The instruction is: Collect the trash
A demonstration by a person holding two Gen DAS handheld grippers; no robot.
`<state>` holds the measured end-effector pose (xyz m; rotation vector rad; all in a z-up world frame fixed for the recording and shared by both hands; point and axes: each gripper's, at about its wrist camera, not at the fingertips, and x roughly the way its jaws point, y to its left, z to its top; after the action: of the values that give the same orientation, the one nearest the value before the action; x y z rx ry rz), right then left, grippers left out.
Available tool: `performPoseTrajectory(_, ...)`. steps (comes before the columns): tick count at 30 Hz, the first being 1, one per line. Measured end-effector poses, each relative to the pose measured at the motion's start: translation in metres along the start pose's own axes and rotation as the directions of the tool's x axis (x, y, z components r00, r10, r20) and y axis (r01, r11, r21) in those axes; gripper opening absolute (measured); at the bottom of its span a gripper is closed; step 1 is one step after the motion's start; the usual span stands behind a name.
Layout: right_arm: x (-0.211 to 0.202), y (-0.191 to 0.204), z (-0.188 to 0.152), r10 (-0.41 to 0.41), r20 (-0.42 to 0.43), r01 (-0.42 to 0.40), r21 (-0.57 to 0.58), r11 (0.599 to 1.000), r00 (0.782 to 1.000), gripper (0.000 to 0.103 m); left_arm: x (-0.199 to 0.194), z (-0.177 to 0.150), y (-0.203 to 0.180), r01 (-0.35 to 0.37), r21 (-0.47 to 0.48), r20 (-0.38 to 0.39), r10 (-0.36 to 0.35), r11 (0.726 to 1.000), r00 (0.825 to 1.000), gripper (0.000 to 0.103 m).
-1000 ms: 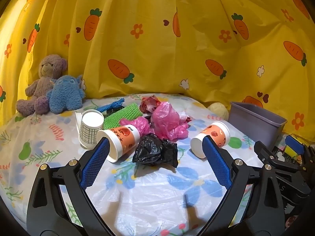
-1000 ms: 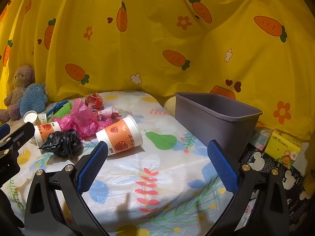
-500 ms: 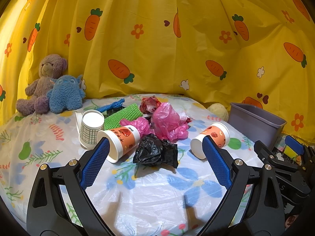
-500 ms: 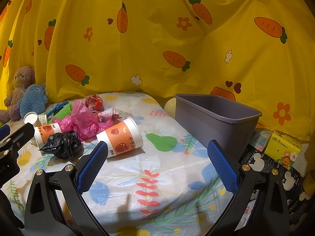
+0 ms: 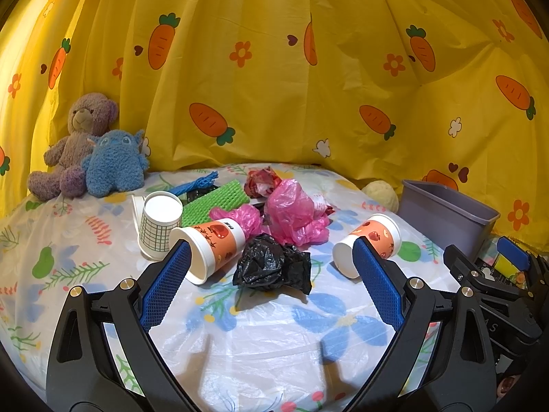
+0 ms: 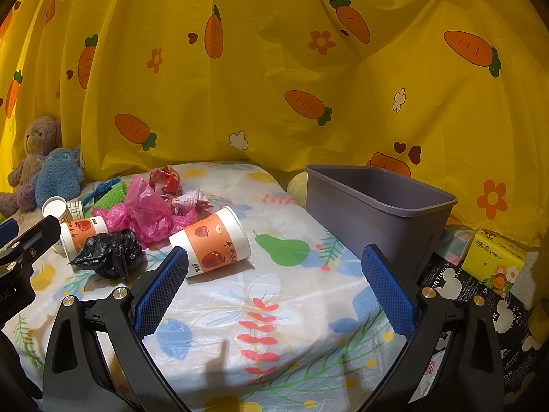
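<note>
Trash lies on the flowered tablecloth: a crumpled black bag (image 5: 272,267) (image 6: 111,252), pink plastic bags (image 5: 295,213) (image 6: 144,211), two orange paper cups on their sides (image 5: 211,245) (image 5: 369,240) (image 6: 214,240), a checked white cup (image 5: 159,221), green foam netting (image 5: 214,202) and a red wrapper (image 5: 262,182). A grey bin (image 6: 377,204) (image 5: 446,214) stands at the table's right edge. My left gripper (image 5: 271,281) is open and empty, just short of the black bag. My right gripper (image 6: 274,285) is open and empty, near the right-hand orange cup.
A purple teddy bear (image 5: 73,144) and a blue plush toy (image 5: 115,163) sit at the back left. A yellow carrot-print curtain (image 5: 274,68) hangs behind. A yellow tissue pack (image 6: 494,264) and a black printed bag (image 6: 456,285) lie right of the bin.
</note>
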<state>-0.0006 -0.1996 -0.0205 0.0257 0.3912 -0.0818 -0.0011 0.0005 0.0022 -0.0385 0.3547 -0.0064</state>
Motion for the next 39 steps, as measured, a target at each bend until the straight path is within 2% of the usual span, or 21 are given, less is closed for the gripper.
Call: performPoseTrajectory(39,0.0011,0.0012,0.0009,0.000,-0.002,0.000,-0.001,1.000,1.000,0.098,0.0021,-0.0019,0.0022,0.003,-0.007,-0.005,-0.003,1.000,1.000,0.093)
